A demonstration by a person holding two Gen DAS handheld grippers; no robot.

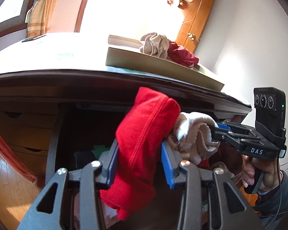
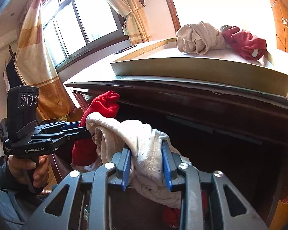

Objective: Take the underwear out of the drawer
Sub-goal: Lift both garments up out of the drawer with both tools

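Step in hand: lift-out. Both grippers carry a garment clear of the dark open drawer (image 1: 90,134) and sit just below the desk edge (image 1: 124,76).

Left gripper (image 1: 140,163): blue pads clamped on the red underwear (image 1: 144,134), which bunches between them, top sticking up above the pads, tail hanging below.

Right gripper (image 2: 146,164): clamped on the cream underwear (image 2: 144,143), fabric draped over and between both pads, loose end trailing down. In the left view the cream piece touches the red one on its right side, so the two loads are pressed together.

On the desk, a shallow cardboard tray (image 2: 201,71) already holds a beige bundle (image 2: 197,38) and a dark red piece (image 2: 245,42).

Next, probably: raise both over the desk edge, clear the tray wall, and drop beside those two. Needs the hanging tails kept off the edge, and the hands separated first so the fabrics don't drag each other.

More clothes are visible low in the drawer, too dark to identify.
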